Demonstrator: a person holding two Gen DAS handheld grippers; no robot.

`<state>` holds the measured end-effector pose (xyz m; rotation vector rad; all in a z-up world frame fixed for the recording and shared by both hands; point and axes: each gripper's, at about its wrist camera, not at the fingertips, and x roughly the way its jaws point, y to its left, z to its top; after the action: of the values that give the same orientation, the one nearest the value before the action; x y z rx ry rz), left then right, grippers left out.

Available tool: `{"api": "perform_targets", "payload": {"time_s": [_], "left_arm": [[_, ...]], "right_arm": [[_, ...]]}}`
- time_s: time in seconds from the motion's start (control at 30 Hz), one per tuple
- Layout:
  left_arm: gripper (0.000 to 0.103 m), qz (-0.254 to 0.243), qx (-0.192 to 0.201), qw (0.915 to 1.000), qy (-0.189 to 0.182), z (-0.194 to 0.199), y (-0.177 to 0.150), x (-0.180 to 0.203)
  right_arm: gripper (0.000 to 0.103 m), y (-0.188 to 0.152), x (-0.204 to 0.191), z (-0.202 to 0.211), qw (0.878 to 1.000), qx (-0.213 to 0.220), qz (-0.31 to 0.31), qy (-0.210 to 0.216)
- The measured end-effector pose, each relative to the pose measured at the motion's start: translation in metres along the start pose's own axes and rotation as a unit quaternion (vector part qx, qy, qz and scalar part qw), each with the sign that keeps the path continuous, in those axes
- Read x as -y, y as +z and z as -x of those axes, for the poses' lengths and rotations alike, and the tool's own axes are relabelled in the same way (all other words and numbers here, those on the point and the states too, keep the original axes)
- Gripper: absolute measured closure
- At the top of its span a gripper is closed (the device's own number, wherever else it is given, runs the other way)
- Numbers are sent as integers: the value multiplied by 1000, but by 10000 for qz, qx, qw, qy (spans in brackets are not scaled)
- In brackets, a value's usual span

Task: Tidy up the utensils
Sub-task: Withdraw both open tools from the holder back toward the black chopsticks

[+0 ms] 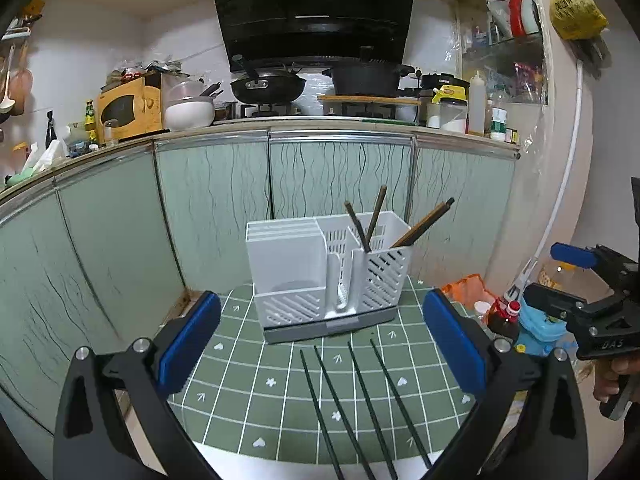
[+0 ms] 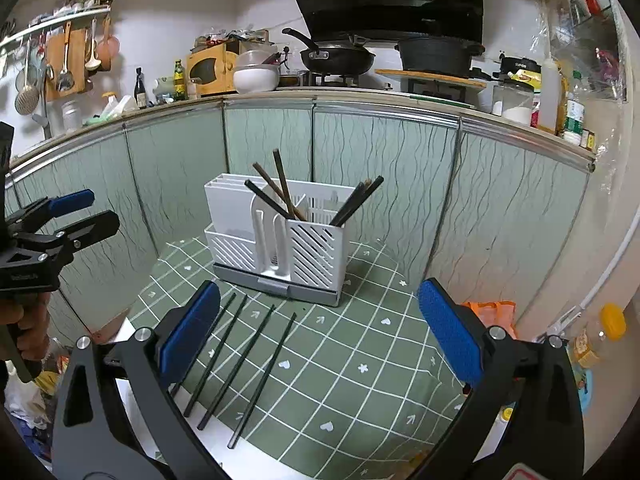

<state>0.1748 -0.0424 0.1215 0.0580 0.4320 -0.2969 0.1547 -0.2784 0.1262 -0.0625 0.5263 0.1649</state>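
Both grippers, left gripper and right gripper, released, empty; four dark chopsticks at lower centre await transfer to white caddy.

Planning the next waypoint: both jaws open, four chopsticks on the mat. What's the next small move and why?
Probably lower the right gripper onto the rightmost of the dark chopsticks on the green mat and close on it. Both grippers are empty with jaws wide, four chopsticks lie loose in front of the white holder, and its slotted bin already holds others. The left gripper can wait.
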Motion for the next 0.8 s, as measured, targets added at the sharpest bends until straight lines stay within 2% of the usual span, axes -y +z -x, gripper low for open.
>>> {"api": "perform_targets", "payload": {"time_s": [0.43,0.8], "left_arm": [[4,103,-221,9995,194,0,-52,-9],[4,167,-297,9982,486,-5,-80,-12]], "right_arm": [[8,-31,-10,-10,9998,-134,-44,-112],[8,-56,-11,-20,9994,-186,-205,-189]]}}
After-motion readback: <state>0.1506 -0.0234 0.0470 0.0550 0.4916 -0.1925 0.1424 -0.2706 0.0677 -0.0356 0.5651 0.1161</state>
